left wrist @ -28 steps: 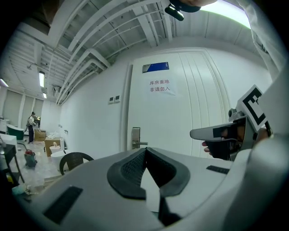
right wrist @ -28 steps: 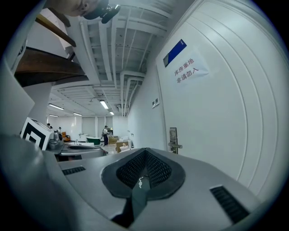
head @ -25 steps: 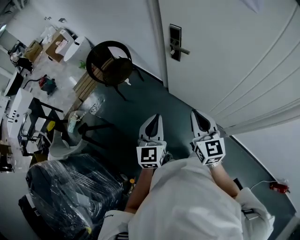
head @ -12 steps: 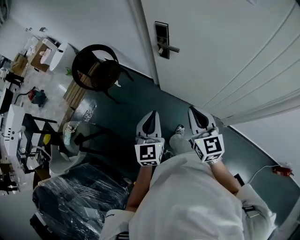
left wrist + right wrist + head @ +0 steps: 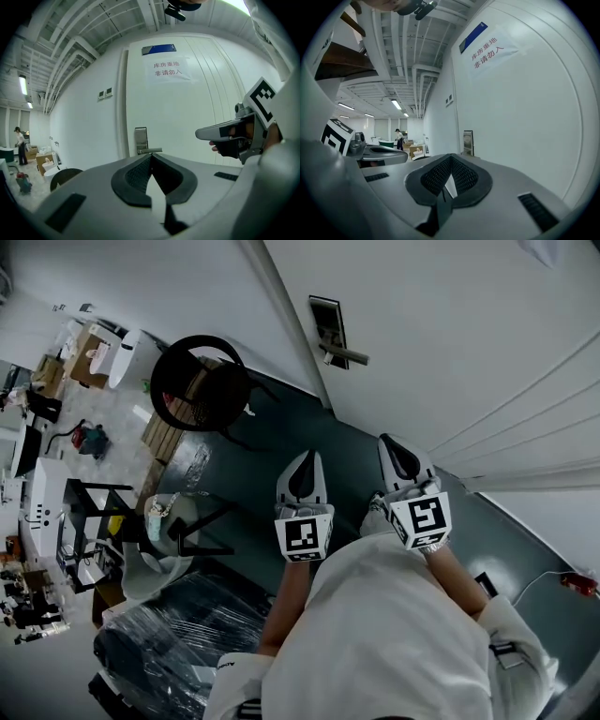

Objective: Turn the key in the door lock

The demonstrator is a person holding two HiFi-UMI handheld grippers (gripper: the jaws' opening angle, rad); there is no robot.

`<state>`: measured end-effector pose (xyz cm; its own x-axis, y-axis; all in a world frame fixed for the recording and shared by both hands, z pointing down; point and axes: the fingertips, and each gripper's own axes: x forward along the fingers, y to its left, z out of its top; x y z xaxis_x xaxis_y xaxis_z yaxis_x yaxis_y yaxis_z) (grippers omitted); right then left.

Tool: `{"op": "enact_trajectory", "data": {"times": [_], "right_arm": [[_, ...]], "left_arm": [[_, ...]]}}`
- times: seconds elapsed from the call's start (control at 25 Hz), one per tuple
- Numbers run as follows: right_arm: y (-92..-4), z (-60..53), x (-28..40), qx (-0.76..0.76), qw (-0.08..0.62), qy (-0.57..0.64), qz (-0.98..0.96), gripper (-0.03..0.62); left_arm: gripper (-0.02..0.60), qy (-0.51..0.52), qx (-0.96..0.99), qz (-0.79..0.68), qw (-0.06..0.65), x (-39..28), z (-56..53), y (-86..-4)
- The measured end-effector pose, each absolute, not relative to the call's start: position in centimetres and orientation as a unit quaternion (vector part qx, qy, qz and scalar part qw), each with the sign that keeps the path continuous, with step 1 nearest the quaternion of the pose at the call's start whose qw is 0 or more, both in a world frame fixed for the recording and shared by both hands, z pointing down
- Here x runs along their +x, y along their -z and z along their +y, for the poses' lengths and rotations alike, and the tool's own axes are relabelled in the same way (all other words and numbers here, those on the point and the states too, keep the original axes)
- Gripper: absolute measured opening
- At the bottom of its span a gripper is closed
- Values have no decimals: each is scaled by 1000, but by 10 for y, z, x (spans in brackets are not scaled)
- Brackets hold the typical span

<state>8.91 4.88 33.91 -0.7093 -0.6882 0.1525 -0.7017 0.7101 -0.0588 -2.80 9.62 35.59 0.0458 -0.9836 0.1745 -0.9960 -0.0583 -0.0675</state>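
The door lock (image 5: 328,326), a dark upright plate with a lever handle (image 5: 345,354) under it, sits on the white door (image 5: 450,343) ahead. No key shows in any view. My left gripper (image 5: 307,457) is shut and empty, held level over the dark floor, well short of the door. In the left gripper view the lock (image 5: 140,139) stands just above the closed left gripper (image 5: 151,155). My right gripper (image 5: 390,440) is beside it, nearer the door, shut and empty. The right gripper view shows the lock (image 5: 468,142) edge-on beyond the closed right gripper (image 5: 451,157).
A black round chair (image 5: 199,381) stands left of the door frame. A small dark stand (image 5: 192,521) and a plastic-wrapped black bulk (image 5: 178,652) are at the lower left. A red object on a cable (image 5: 577,582) lies at the right. A person (image 5: 18,139) stands far off.
Both grippers and the person have moved forward toward the door, side by side. The lock now looks nearer and more in line with them. Both grippers stayed shut.
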Motion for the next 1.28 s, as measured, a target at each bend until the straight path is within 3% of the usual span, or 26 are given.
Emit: {"op": "enact_trajectory", "data": {"times": [0.76,1.28], "right_arm": [[-361,-43,84,413,81,-66,-905,-8],[-363,-66,40,498,119,-64,-857,-8]], "left_arm": [[3,-126,737,-664,20,-38,-22,-391],[6,-119,805,-571,113,-87,-102,-449]]}}
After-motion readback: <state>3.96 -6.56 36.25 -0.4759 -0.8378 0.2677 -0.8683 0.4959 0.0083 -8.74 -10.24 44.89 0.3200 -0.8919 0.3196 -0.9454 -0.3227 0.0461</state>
